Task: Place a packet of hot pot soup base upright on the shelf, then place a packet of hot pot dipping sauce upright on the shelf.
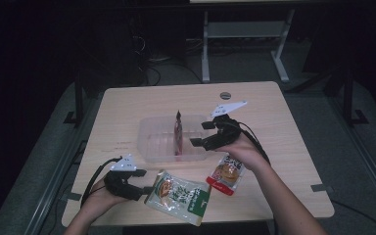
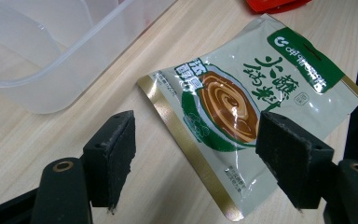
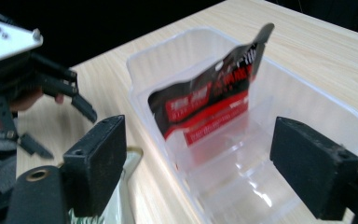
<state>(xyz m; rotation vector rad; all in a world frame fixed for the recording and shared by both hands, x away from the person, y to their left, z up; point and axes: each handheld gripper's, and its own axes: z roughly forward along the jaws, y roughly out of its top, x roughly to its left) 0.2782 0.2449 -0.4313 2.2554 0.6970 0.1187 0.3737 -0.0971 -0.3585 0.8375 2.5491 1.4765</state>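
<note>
The red and black packet [image 1: 178,134] stands on edge inside the clear plastic tub [image 1: 149,147], upright and leaning a little, its top corner poking above the rim; in the right gripper view [image 3: 214,93] it shows a glossy black upper part and a red lower band with white print too blurred to read, its foot on the tub floor. The right gripper [image 1: 203,133] hovers at the tub's right end, just beside the packet; its jaws are spread wide with nothing between them, and no pad touches the packet.

In front of the tub, nearer the person, lies a pale green packet [image 1: 178,196] flat on the desk [image 1: 284,127], with a gold edge, a dark green header and a picture of brown swirled sauce [image 2: 242,112]. The left gripper [image 1: 144,181] sits at the left edge of this packet, in front of the tub's left corner; its jaws are spread, 1 on bare desk and 1 over the packet, and whether that pad touches it I cannot tell. To the right of the green packet, in front of the tub's right end and under the right forearm, lies a 3rd packet [image 1: 226,174], red-edged with a round orange picture; it partly hides beneath the hand. The tub wall [image 2: 51,70] stands between the left gripper and the upright packet.
</note>
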